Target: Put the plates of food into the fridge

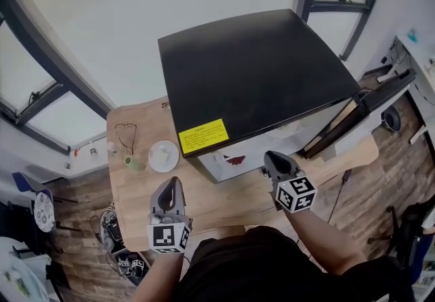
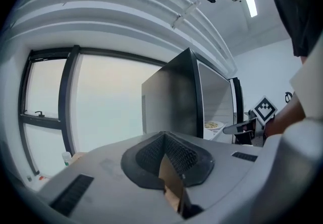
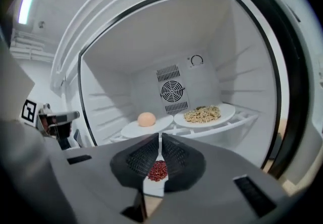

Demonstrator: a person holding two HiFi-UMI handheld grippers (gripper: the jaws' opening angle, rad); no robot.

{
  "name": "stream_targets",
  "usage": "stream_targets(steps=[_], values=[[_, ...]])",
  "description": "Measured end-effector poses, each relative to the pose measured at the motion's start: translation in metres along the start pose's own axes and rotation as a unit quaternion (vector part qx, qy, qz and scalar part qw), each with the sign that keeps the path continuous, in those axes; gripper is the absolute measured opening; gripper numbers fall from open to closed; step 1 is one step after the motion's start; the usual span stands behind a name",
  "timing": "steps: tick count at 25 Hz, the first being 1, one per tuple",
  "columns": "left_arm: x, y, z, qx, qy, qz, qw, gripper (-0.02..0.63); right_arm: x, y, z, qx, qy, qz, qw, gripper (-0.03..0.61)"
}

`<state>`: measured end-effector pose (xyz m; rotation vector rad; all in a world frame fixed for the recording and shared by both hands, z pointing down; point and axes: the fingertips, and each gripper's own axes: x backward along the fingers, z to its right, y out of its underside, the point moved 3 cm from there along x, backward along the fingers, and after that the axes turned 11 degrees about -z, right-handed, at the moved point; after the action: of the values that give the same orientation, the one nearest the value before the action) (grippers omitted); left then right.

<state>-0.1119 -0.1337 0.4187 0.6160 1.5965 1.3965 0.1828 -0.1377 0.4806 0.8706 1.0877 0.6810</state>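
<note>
A black mini fridge stands on the wooden table with its door swung open to the right. On its shelf sit a plate with a round orange item and a plate of noodles. Lower down lies a plate of red beans, seen past my right gripper, which is shut and empty in front of the opening. The left gripper hovers over the table left of the fridge, shut and empty. One white plate stays on the table.
A small green-topped bottle and a pair of glasses lie beside the white plate. Large windows run behind the table. Cables and gear sit on the floor at the lower left.
</note>
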Motion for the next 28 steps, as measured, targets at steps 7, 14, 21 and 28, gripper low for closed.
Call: stream_targets(steps=[7, 14, 21, 28], values=[[-0.004, -0.005, 0.011, -0.013, 0.015, 0.006, 0.9998, 0.005, 0.019, -0.025, -0.013, 0.037, -0.013, 0.02, 0.999, 0.021], [-0.005, -0.011, 0.021, -0.023, 0.02, 0.016, 0.9994, 0.005, 0.028, -0.02, -0.011, 0.053, -0.004, 0.015, 0.998, 0.021], [-0.004, -0.011, 0.025, -0.027, 0.018, 0.007, 0.9994, 0.005, 0.029, -0.026, -0.006, 0.046, -0.005, 0.025, 0.999, 0.021], [-0.001, -0.019, 0.032, -0.038, 0.015, 0.011, 0.9991, 0.005, 0.029, -0.027, -0.005, 0.04, -0.012, 0.033, 0.999, 0.021]])
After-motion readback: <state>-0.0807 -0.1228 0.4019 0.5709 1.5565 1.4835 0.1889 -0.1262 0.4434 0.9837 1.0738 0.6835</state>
